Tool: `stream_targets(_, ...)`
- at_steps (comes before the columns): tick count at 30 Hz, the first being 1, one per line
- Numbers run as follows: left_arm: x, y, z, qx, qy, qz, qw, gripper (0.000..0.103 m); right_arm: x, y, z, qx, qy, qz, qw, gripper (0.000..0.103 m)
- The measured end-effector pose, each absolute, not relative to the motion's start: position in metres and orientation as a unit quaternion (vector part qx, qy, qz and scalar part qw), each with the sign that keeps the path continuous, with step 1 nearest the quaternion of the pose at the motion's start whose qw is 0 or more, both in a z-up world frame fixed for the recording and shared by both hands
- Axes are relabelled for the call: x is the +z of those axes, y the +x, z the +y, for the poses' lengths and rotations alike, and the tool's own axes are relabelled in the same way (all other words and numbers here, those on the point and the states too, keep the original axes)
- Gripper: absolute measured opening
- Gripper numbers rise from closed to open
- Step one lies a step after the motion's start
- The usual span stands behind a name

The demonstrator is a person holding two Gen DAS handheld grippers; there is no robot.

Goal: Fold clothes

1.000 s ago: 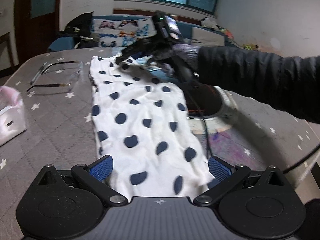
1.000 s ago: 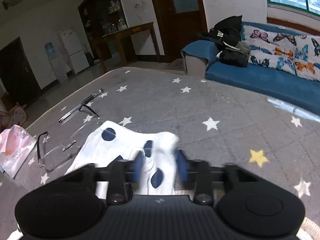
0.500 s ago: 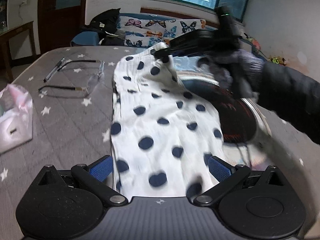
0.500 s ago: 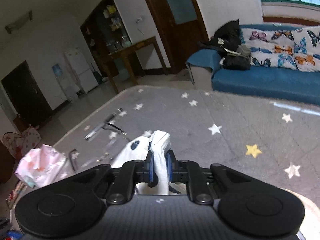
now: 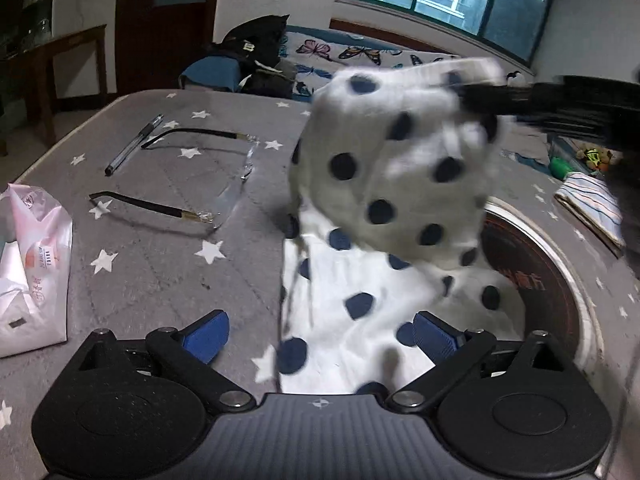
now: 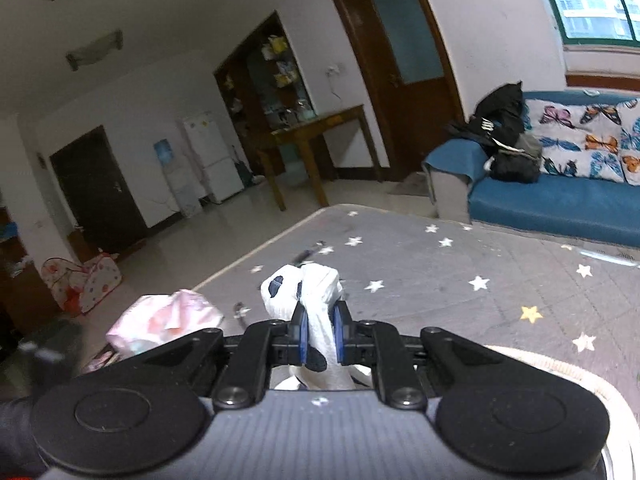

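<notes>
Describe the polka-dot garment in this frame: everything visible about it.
The garment is thin white fabric with dark navy dots, soft and wrinkled. Its near part lies on the grey star-print cover, partly over a round dark appliance. Its far end is lifted and curled over, blurred, pinched between the pads of the right gripper. The left gripper stands open at its near edge; contact there is unclear.

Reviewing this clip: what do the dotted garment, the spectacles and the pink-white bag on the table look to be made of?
Polka-dot garment: thin, soft matte woven or knit fabric, likely cotton; it drapes and creases where lifted. Glasses: clear glossy lenses, apparently rimless, with thin dark arms and gold-coloured hinges, probably metal. Plastic bag: thin, slightly shiny film, crinkled, with print on it.
</notes>
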State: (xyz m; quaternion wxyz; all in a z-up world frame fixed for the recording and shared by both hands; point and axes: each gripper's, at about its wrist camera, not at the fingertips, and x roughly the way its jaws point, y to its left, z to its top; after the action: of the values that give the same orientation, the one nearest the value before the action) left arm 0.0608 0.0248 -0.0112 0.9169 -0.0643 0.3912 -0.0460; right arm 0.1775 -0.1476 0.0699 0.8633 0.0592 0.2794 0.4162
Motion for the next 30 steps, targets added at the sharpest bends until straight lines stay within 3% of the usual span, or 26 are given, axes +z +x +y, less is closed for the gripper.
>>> stream_targets(6,-0.022,0.068,0.025,-0.019,-0.027,0.389,0.920,0.096,0.088,0.136,-0.154,0.443,0.064,0.261,0.855,0.012)
stream_targets(12,-0.007,0.045,0.051,-0.009,-0.062,0.366,0.928,0.097,0.098,0.102,-0.156,0.463,0.056,0.252,0.848,0.012)
stream_targets(30,0.028,-0.029,0.136,0.075,-0.096,0.306,0.944,0.101,0.060,-0.032,-0.148,0.551,0.001,0.271,0.789,0.012)
